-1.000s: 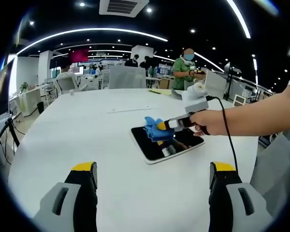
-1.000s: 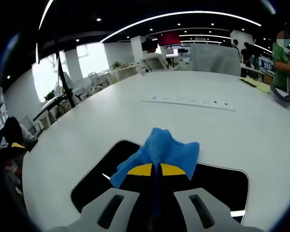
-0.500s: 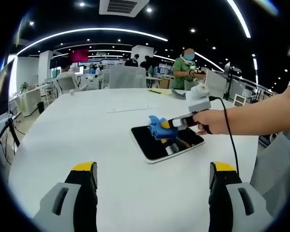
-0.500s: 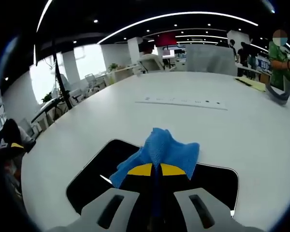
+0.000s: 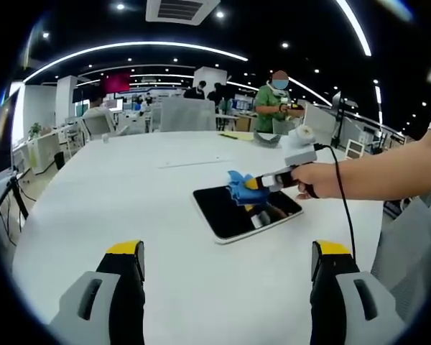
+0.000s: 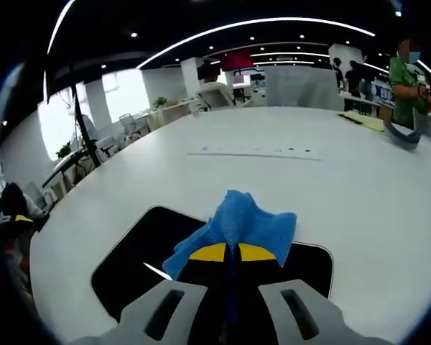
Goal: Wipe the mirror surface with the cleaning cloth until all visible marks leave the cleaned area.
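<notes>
1. Jaws of the left gripper (image 5: 228, 266) stand wide apart at the bottom of the left gripper view, yellow-tipped and holding nothing above the white surface (image 5: 115, 194); jaws of the right gripper (image 6: 232, 253) are pressed together on the blue cleaning cloth (image 6: 238, 228).
2. White and round-edged, the surface carries the mirror and runs back toward a dim office hall with strip lights.
3. A person in a green top (image 5: 273, 108) stands beyond the far edge of the surface, at about 1 o'clock in the left gripper view.
4. A bare forearm (image 5: 395, 169) comes in from 3 o'clock in the left gripper view, its hand (image 5: 316, 180) wrapped around the right gripper's handle, with a black cable hanging below it.
5. Dark and rectangular with rounded corners and a pale rim, the mirror (image 5: 233, 212) lies flat on the surface just right of centre in the left gripper view; in the right gripper view it spreads under the jaws from 8 o'clock to 4 o'clock.
6. Bunched into a peak, the cleaning cloth sits on the mirror's far right part in the left gripper view, touching the glass, which reflects the gripper beneath it.
7. A thin pale strip (image 6: 255, 152) lies on the surface beyond the mirror, at 12 o'clock in the right gripper view.
</notes>
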Demonstrator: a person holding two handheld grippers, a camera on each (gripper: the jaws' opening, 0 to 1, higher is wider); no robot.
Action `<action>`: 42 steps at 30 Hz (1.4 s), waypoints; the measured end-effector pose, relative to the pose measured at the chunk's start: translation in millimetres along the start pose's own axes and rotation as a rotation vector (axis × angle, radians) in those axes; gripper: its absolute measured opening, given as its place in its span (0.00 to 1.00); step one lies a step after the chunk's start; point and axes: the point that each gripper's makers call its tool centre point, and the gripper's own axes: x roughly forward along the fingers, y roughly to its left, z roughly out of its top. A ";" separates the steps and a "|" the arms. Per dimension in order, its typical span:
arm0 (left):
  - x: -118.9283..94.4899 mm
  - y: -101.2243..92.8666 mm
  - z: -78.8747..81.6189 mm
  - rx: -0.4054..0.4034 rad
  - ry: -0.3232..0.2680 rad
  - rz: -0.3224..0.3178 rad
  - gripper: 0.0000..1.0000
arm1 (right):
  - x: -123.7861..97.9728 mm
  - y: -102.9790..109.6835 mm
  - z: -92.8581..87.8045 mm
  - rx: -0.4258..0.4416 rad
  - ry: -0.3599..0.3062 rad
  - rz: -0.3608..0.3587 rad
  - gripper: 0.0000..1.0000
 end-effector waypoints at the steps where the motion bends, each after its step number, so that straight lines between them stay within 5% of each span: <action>1: 0.0 0.0 -0.2 0.000 0.001 0.000 0.97 | -1.1 -2.1 -0.3 0.003 -0.001 -0.003 0.00; 21: 0.4 -3.3 -0.4 0.005 0.003 -0.004 0.97 | -18.5 -34.8 -5.7 0.041 -0.010 -0.058 0.00; 42: -1.8 -5.4 3.4 0.011 -0.011 -0.005 0.97 | -22.0 -37.9 -8.4 0.039 -0.015 -0.060 0.00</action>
